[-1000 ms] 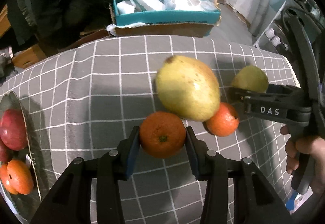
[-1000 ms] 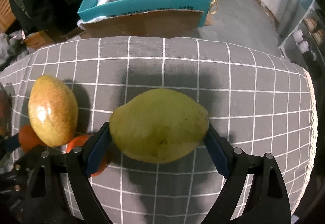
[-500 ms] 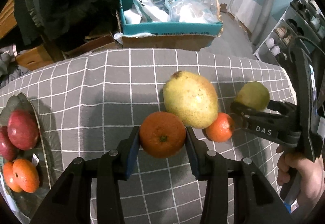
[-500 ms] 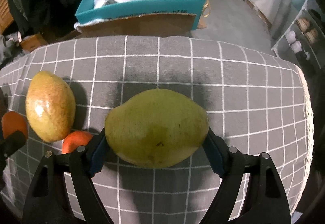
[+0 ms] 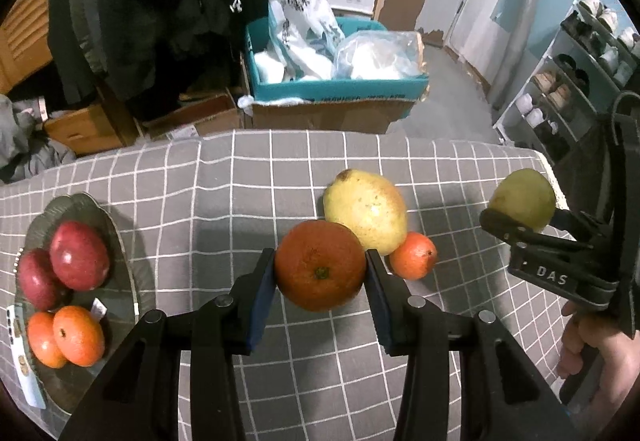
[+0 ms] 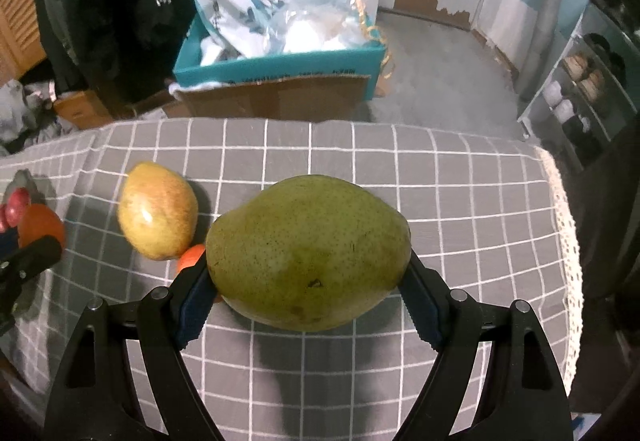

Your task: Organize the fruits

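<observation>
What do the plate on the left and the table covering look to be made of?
The plate looks like grey tinted glass or glazed ceramic: glossy, with a scalloped rim; the view cannot settle which. The table covering looks like woven fabric, matte grey with a white grid, and a lace-like trim along its right edge.

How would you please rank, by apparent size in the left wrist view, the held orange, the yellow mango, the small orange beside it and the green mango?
1. Round orange held in the left tool, though nearness inflates it.
2. Yellow mango, close behind; unsure.
3. Green mango.
4. Small orange.
</observation>
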Demonstrator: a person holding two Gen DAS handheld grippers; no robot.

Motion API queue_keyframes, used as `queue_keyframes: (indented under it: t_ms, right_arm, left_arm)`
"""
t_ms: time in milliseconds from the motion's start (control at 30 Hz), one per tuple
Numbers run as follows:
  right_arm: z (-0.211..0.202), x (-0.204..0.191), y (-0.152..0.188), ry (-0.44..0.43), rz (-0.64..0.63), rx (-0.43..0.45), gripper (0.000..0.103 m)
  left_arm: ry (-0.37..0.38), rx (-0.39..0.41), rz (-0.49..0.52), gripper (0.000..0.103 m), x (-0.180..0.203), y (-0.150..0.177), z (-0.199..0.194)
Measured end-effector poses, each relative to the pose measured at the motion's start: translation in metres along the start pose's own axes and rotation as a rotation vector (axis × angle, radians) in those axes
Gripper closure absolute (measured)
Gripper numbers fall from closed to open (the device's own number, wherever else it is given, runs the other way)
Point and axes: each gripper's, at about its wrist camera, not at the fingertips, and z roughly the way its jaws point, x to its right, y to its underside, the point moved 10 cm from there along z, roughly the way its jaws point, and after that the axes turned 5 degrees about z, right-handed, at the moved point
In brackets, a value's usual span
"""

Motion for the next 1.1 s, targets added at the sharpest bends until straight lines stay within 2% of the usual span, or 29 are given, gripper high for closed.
queue_keyframes:
  t_ms: [533,1100]
  right_arm:
    - [-0.088,-0.024,-0.013,-0.042,-0.042,0.146,0.021]
    - [-0.149,-0.061,-0.013,-0.125,-0.098,0.239,0.021]
  left_arm:
    - [-0.002,0.098,0.007,0.059,0.000,-0.005,-0.064]
    - [-0.033,0.195,0.006,0.059,-0.014,-0.005,-0.131]
